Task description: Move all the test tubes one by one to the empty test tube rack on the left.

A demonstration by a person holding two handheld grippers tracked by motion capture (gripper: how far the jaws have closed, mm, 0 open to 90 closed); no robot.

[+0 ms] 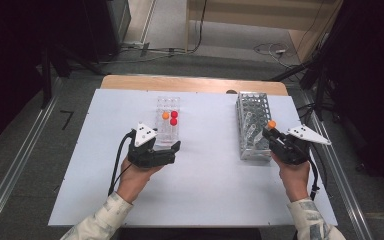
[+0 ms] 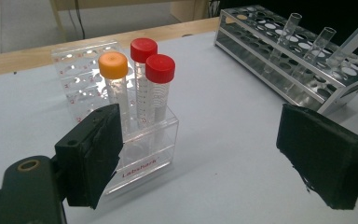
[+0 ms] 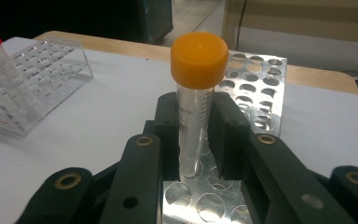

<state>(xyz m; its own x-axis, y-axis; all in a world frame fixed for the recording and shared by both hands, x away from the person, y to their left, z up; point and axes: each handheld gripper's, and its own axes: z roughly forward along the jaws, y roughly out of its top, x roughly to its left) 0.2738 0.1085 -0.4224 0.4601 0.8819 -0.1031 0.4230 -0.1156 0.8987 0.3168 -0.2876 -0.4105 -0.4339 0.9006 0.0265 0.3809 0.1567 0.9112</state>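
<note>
Your counter [image 1: 205, 190], a matte white sheet over a wooden top, carries two racks in the middle of the high view. At centre right stands the metal rack [image 1: 253, 125], a shiny perforated frame of round holes with a few bare glass tubes leaning in it. At centre left sits the clear plastic rack [image 1: 167, 122], glossy and see-through, holding two red-capped tubes [image 2: 160, 88] and an orange-capped one [image 2: 113, 79].

Your left hand-held gripper [image 1: 167, 150] rests at the near end of the plastic rack with its black padded jaws spread wide, gripping nothing; in the left gripper view one pad sits just beside the rack's corner.

Your right hand-held gripper [image 3: 196, 135] is pinching the orange-capped tube [image 3: 196, 98], a clear graduated cylinder with a smooth screw cap, held upright at centre frame above the metal rack's hole plate.

You appear mid-transfer, either lifting it out or setting it in; which one cannot be told. Next, keep the tube vertical and centred on a hole while it moves.
</note>
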